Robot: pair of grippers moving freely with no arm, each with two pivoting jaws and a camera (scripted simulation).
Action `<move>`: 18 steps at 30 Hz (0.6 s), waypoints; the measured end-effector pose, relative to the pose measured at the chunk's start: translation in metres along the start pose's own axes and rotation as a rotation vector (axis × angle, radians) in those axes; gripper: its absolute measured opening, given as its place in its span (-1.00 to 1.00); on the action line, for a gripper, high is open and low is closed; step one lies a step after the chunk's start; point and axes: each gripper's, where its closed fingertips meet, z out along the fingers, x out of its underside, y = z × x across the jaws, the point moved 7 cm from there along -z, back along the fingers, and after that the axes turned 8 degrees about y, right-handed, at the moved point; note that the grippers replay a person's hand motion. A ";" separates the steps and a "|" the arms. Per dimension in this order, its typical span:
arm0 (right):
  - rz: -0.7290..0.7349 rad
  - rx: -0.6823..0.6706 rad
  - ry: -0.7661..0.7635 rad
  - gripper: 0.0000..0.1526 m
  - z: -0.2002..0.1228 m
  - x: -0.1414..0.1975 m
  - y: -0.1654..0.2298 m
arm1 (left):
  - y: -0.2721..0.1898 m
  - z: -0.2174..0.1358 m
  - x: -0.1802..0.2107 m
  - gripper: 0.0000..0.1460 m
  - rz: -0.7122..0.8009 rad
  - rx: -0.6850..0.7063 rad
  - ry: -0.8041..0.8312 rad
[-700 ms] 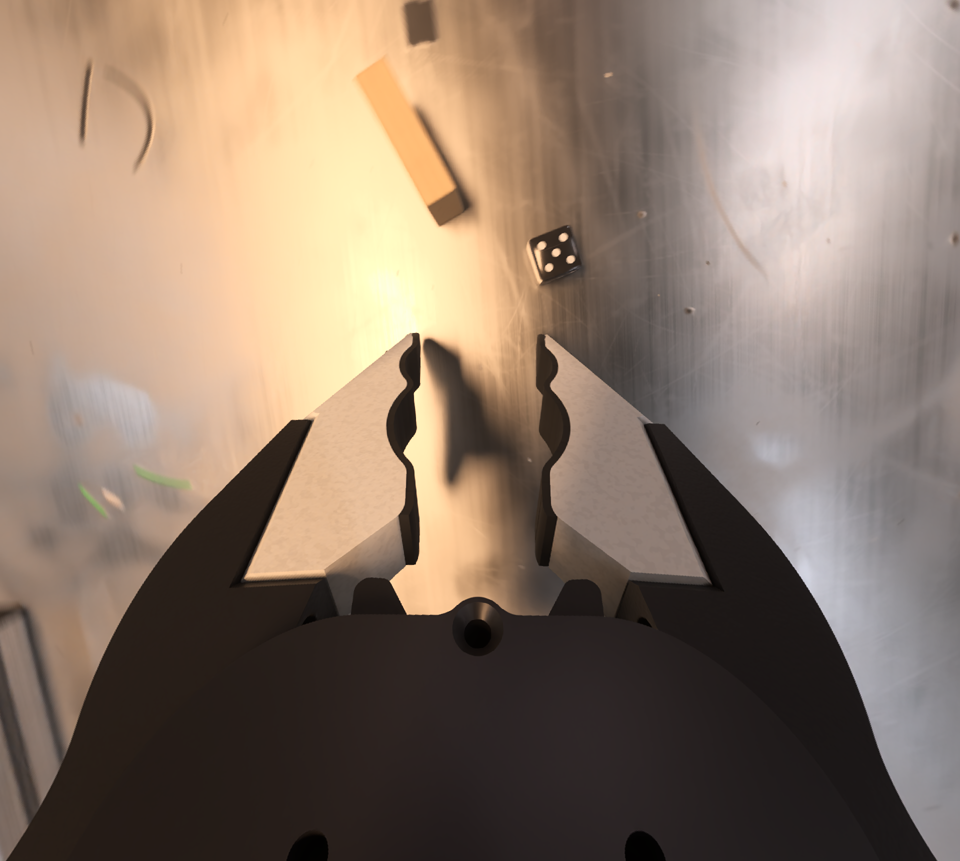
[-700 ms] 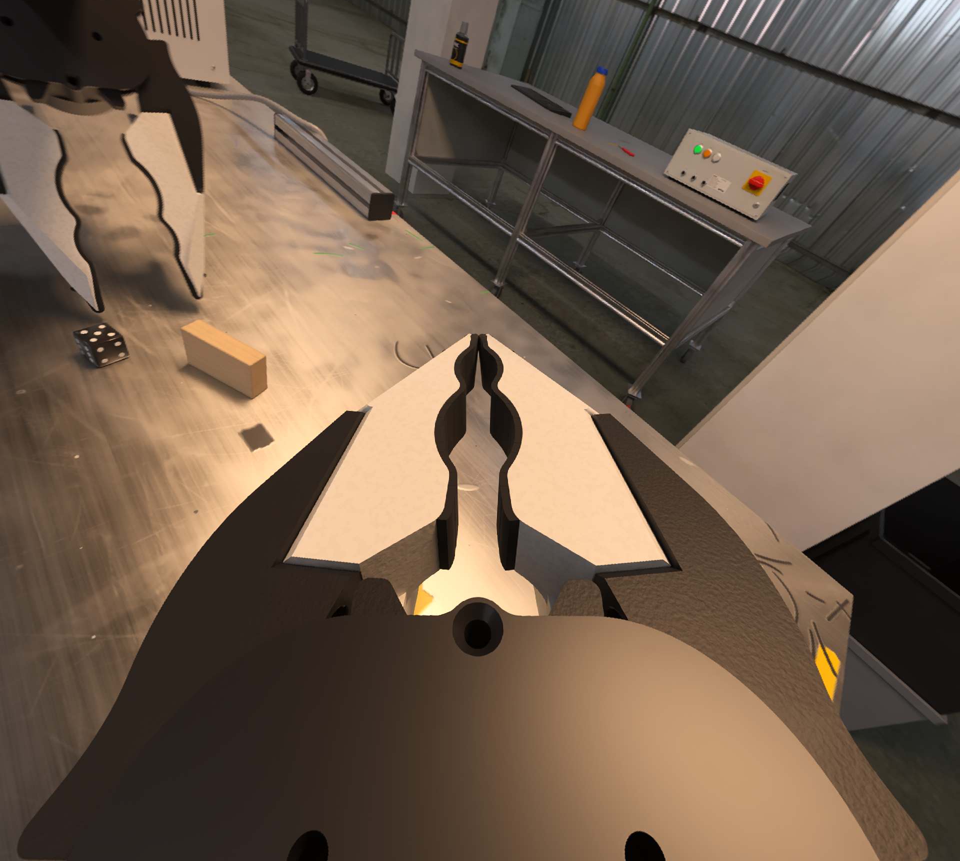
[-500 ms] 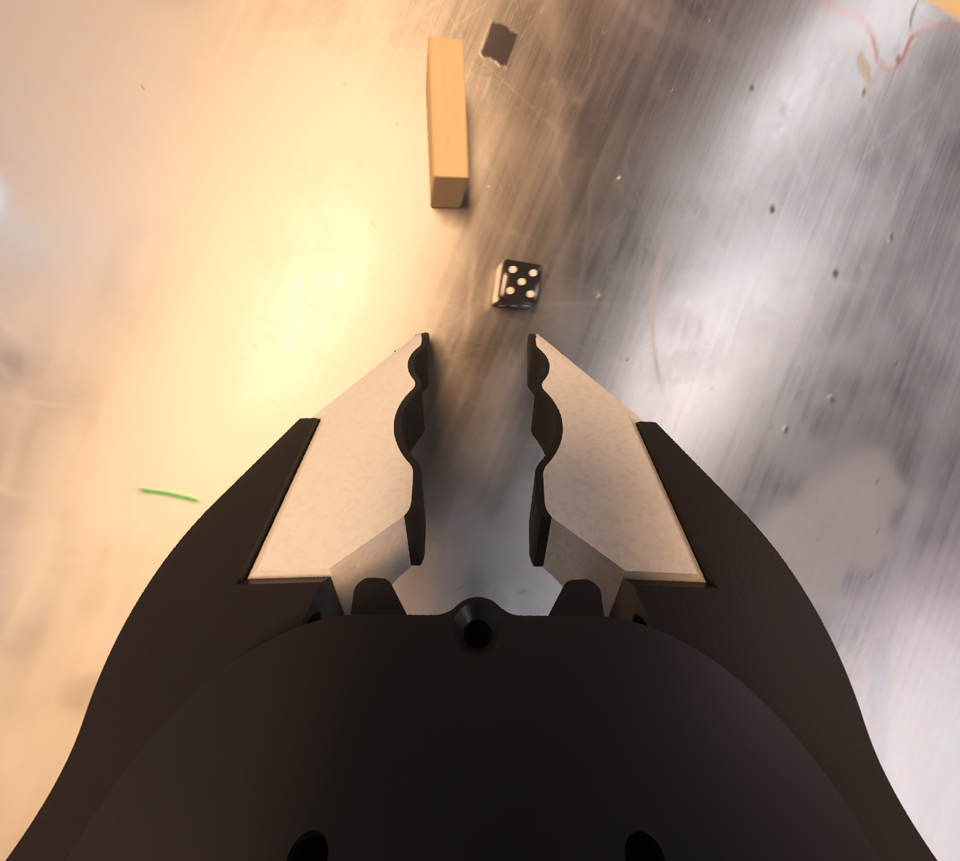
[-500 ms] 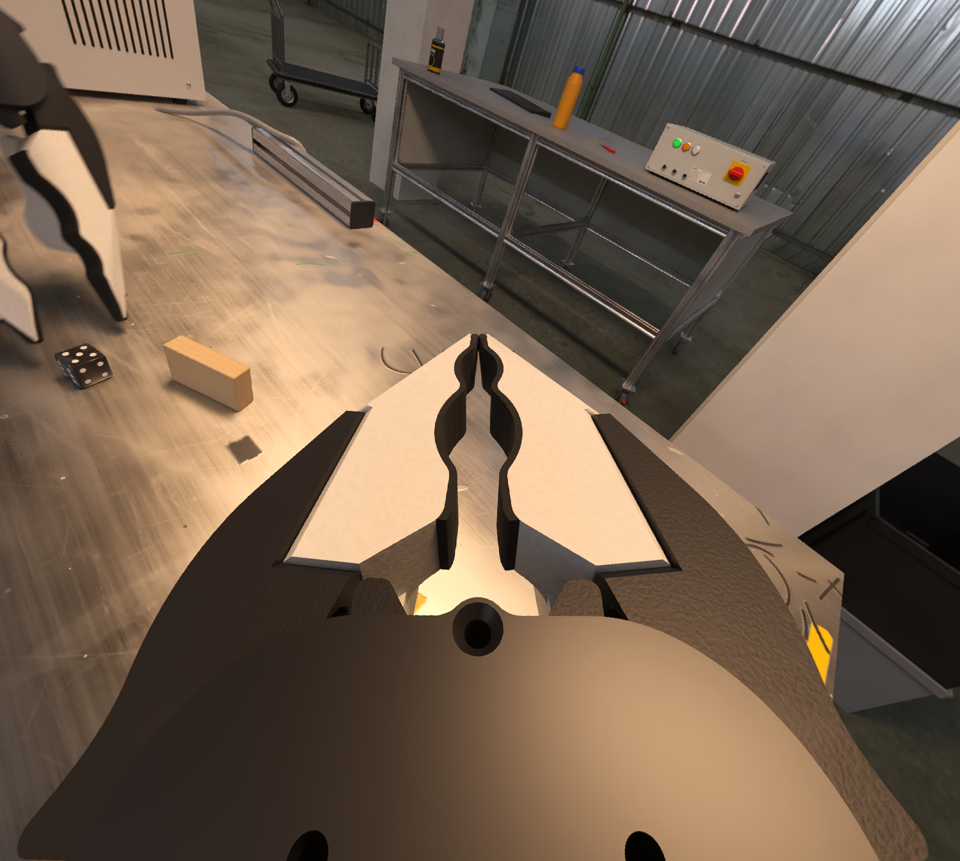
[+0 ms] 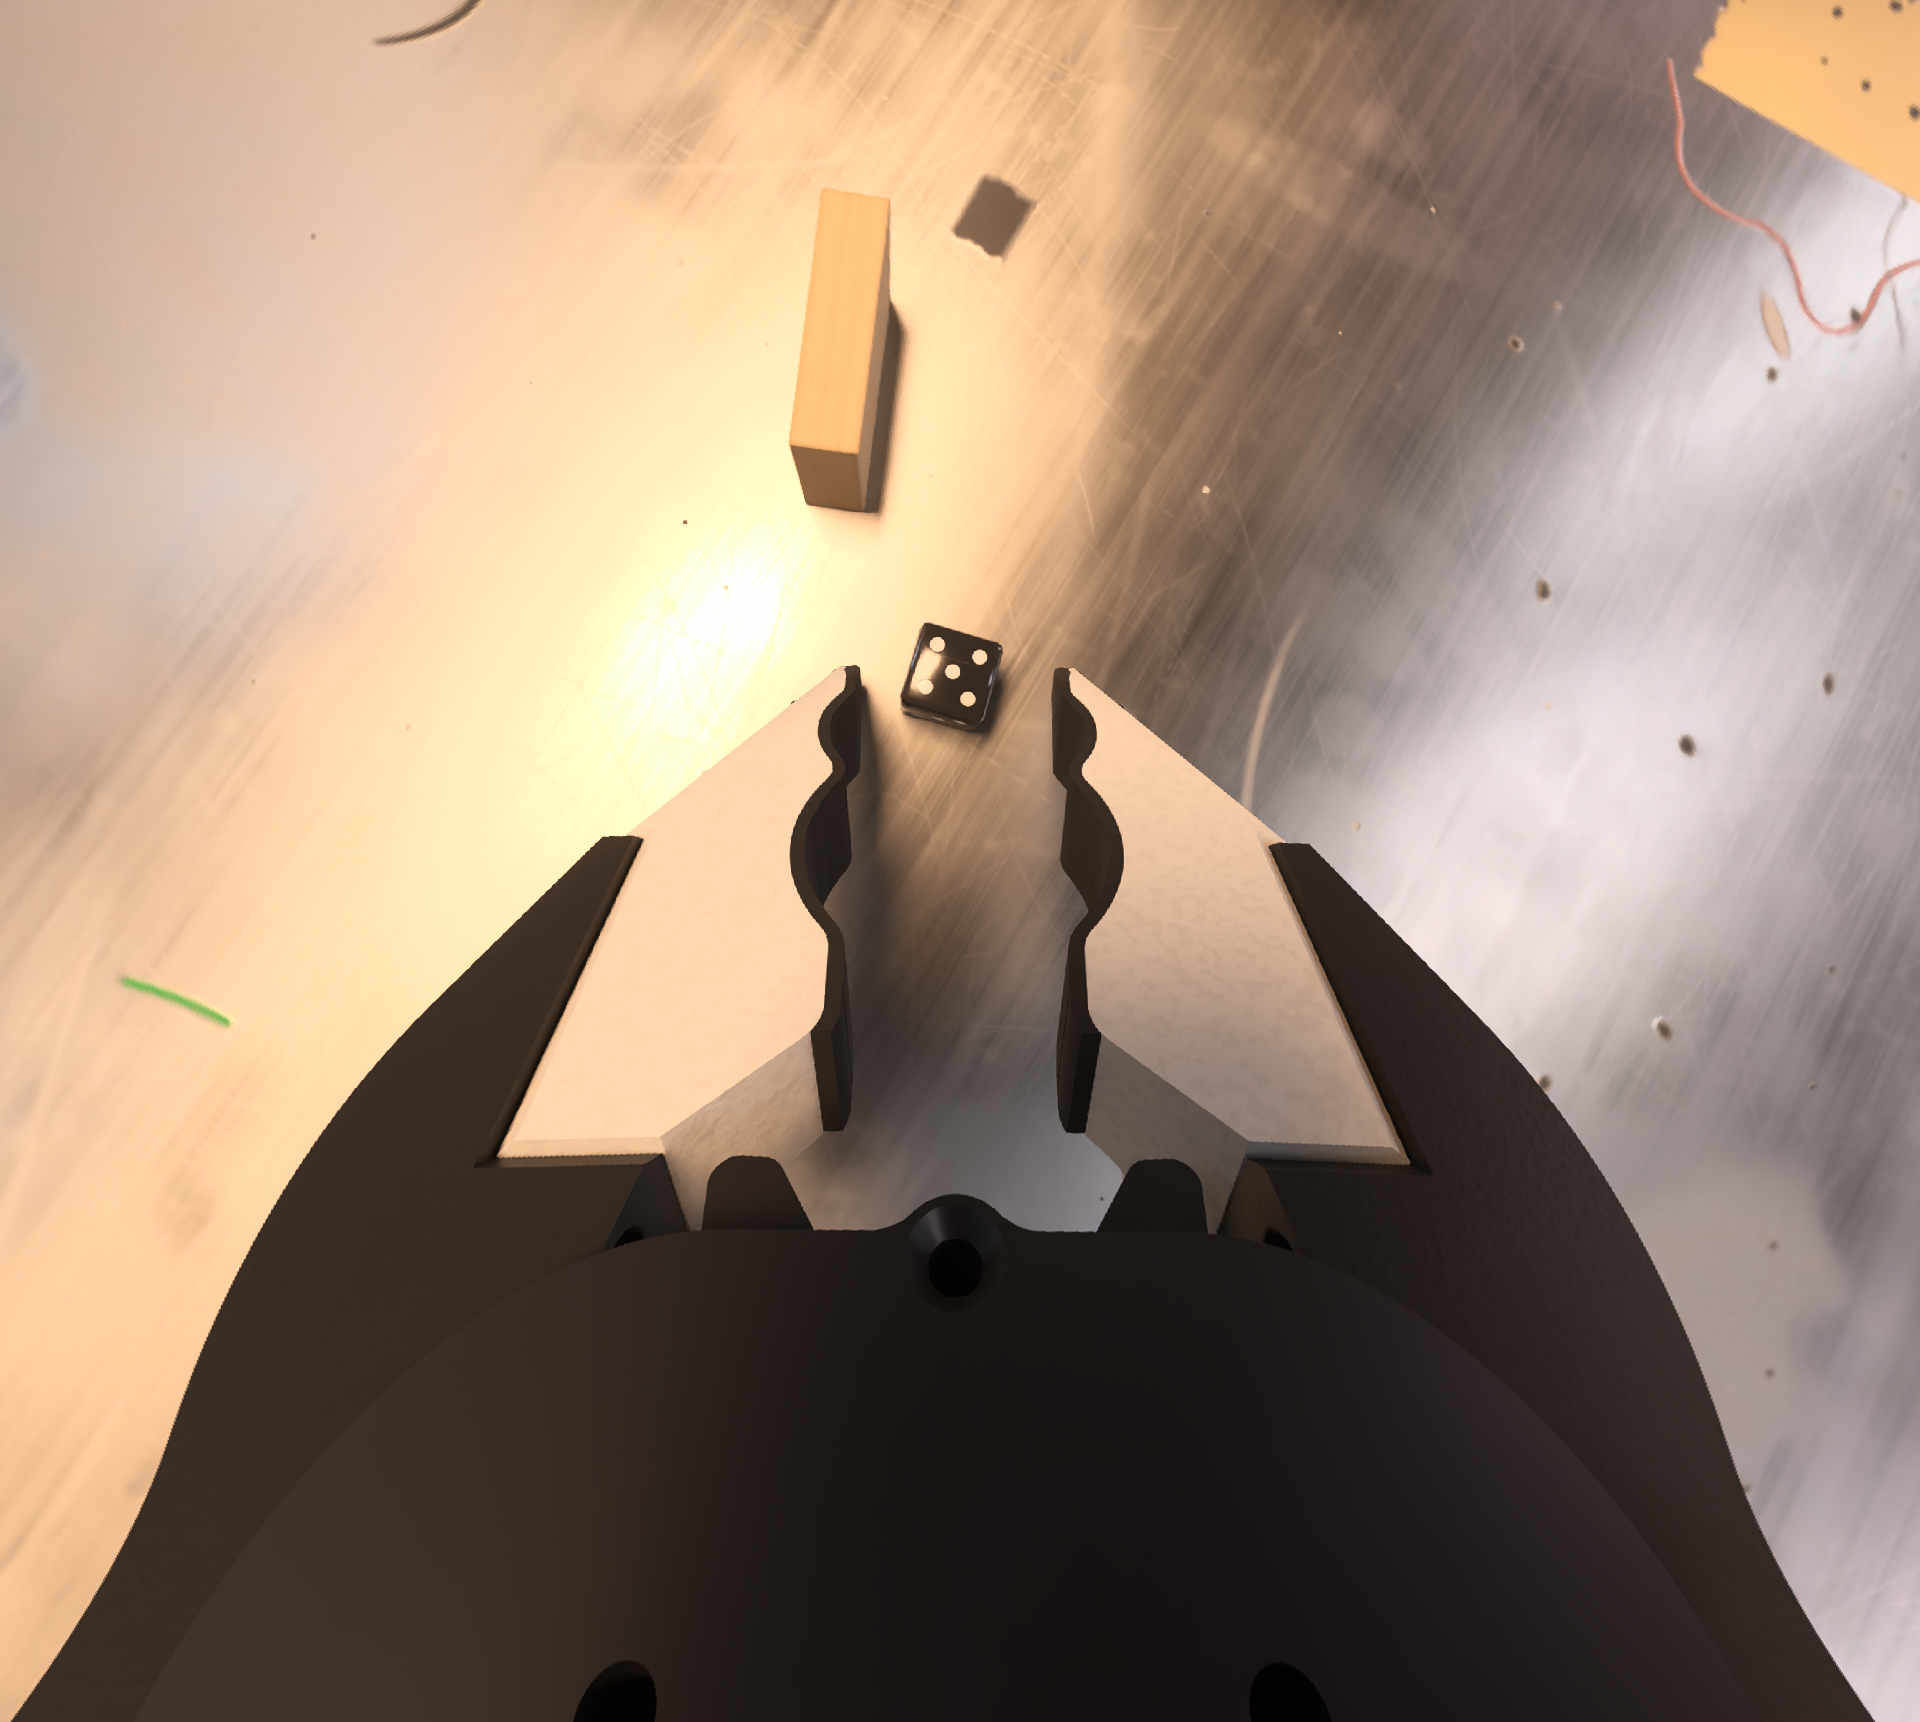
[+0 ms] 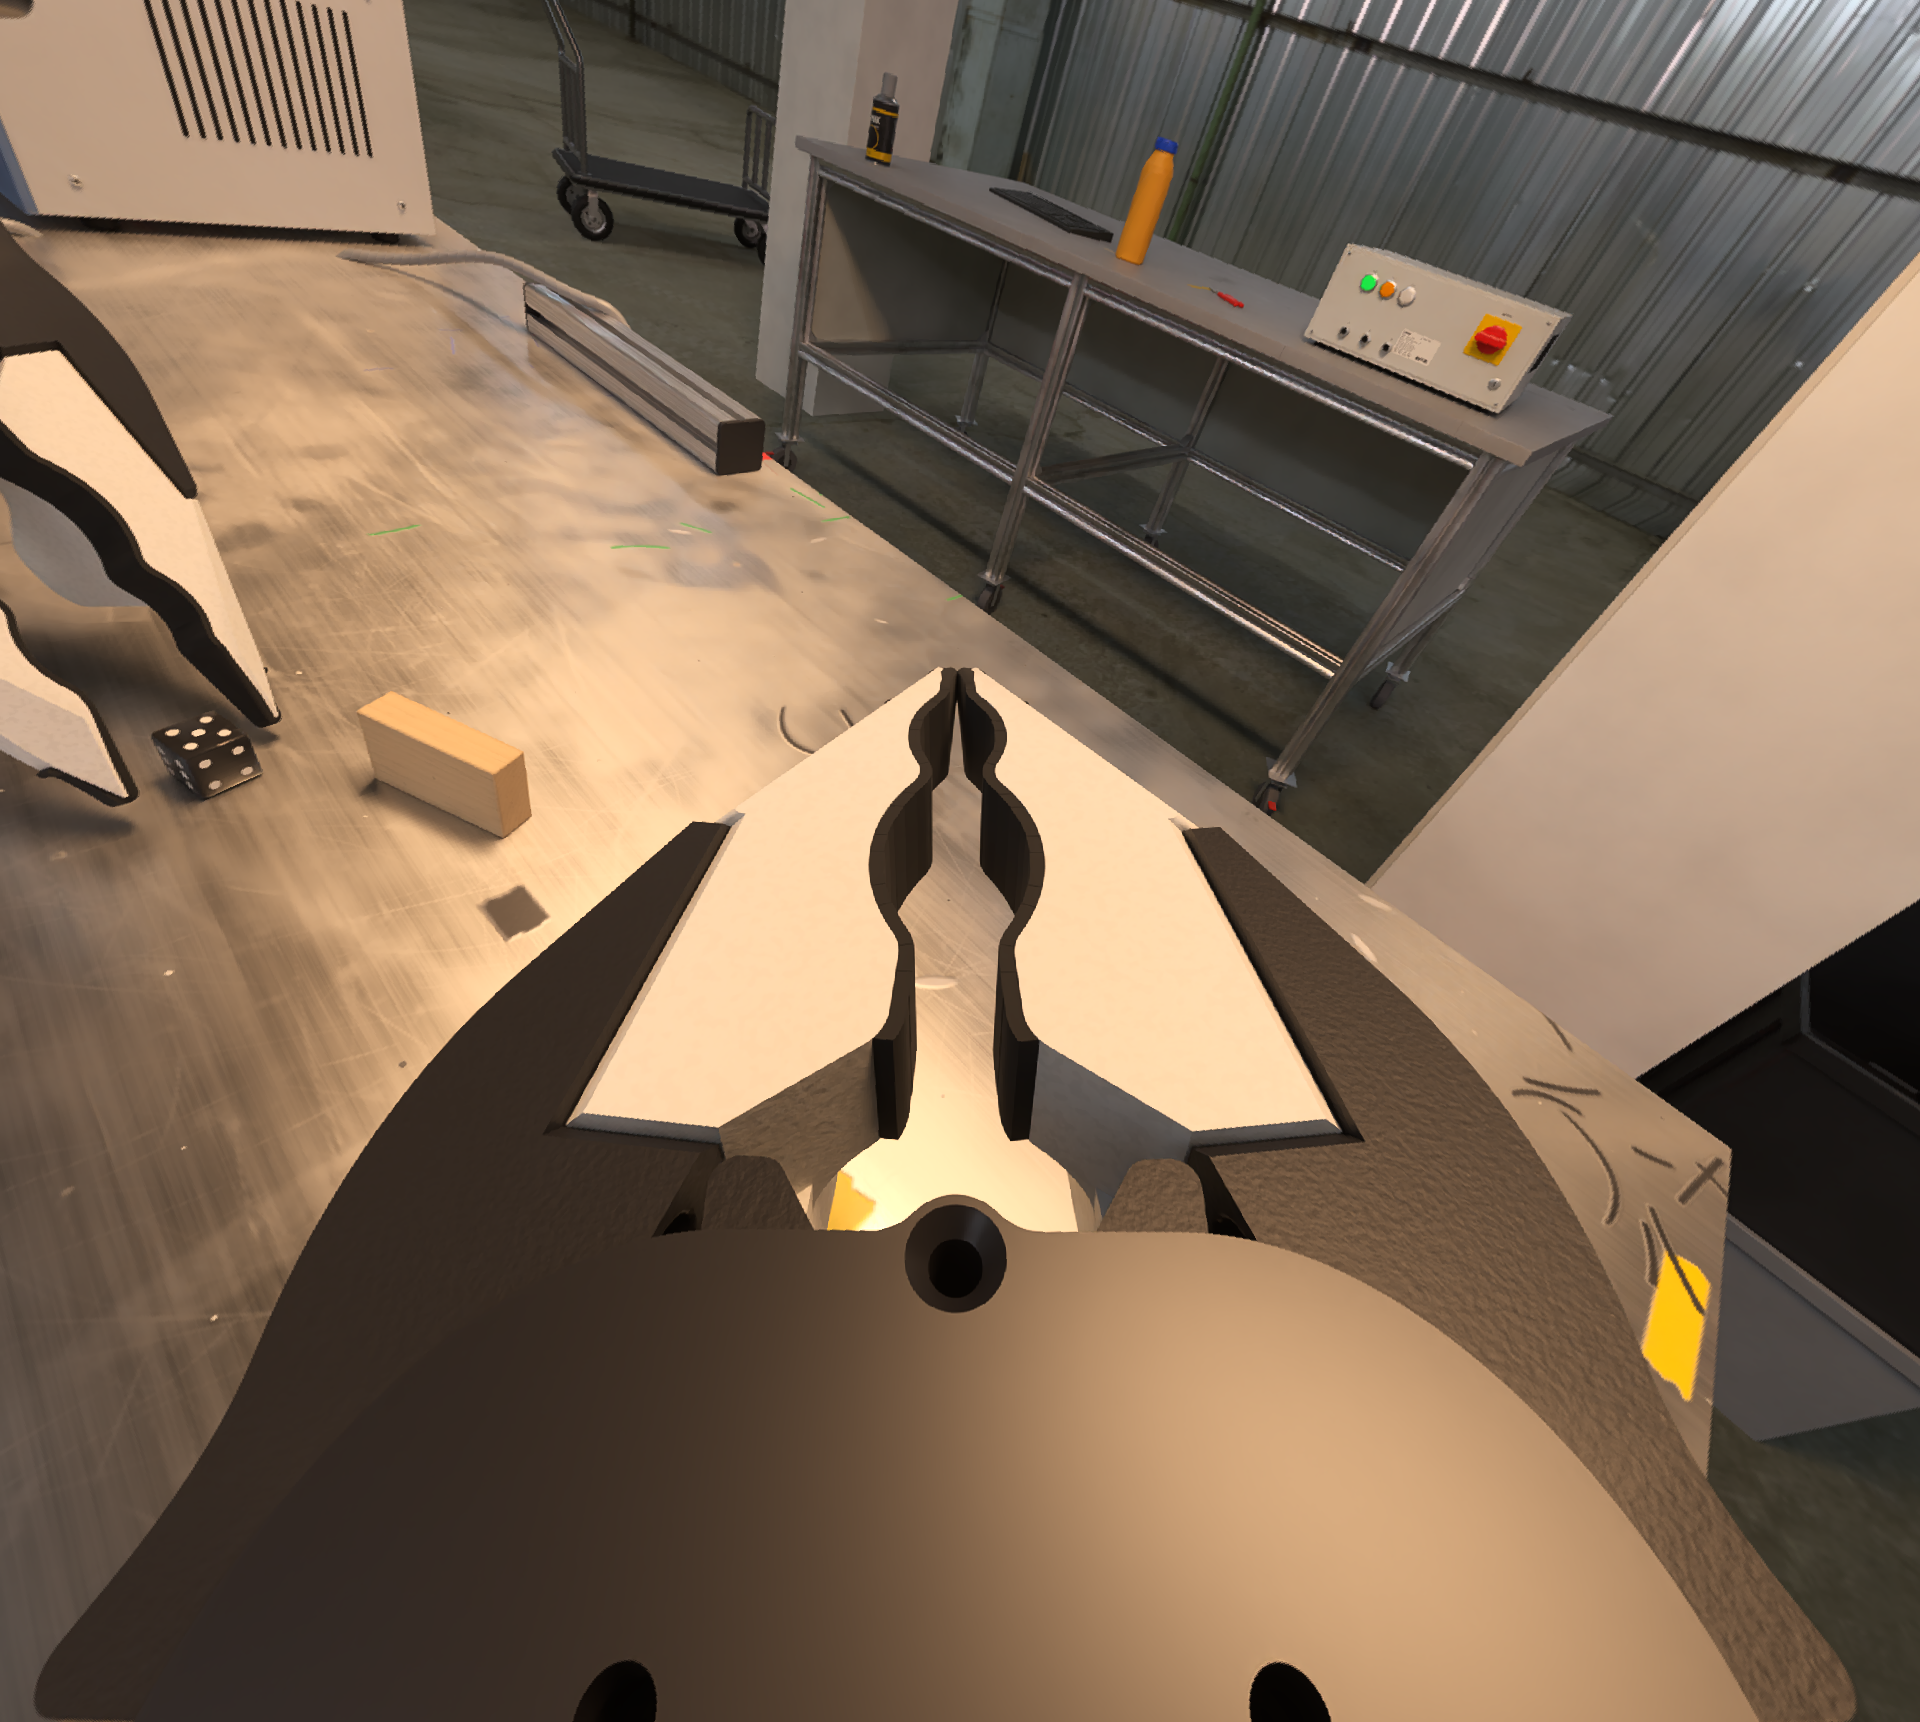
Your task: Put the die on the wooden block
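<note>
Scratched metal fills my view: the desk (image 5: 1455, 737) is a brushed steel top in a shed with corrugated walls, and a second bench with an orange bottle (image 6: 1145, 202) and a control box (image 6: 1429, 325) stands well beyond it.

My left tongs (image 5: 954, 685) are open, holding nothing, with a gap somewhat wider than the die. The die (image 5: 951, 676) sits on the desk right at the fingertips, 5 pips up. Against the pictures from 0.7 s and 0.5 s ago, that is the change: then the die lay clear ahead of the tips and off to the right, and now it is centred in the mouth, with the tongs swung round to line up with it. In the right wrist view the left tongs (image 6: 192, 753) straddle the die (image 6: 206, 755), one tip on each side, very near the surface.

The wooden block (image 5: 842, 353) lies flat farther ahead, near the die but apart from it, its long axis running away from me. A small dark patch (image 5: 992, 218) marks the desk beside its far end.

My right tongs (image 6: 956, 680) are closed tip to tip on nothing and hang idle over the desk edge.

I judge the approach nearly done: what remains is a short advance, then closing on the die. The die is small and hard-faced, so an off-centre squeeze could flick it out.
</note>
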 end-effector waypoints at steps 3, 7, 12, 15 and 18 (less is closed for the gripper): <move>-0.001 0.000 -0.001 -1.00 0.000 0.000 0.000 | 0.001 0.000 0.001 -0.48 0.078 0.003 -0.002; 0.002 -0.002 -0.001 -1.00 0.000 0.000 0.000 | 0.005 0.001 0.001 -0.39 0.193 0.019 -0.016; -0.004 -0.004 0.007 -1.00 0.001 0.002 0.000 | 0.008 0.002 -0.001 -0.63 0.258 0.067 -0.014; 0.003 -0.005 0.010 -1.00 0.001 0.003 -0.002 | 0.008 0.003 -0.002 -0.78 0.258 0.073 -0.016; 0.007 -0.005 0.011 -1.00 0.002 0.004 -0.002 | 0.008 0.002 -0.002 -0.78 0.264 0.058 -0.017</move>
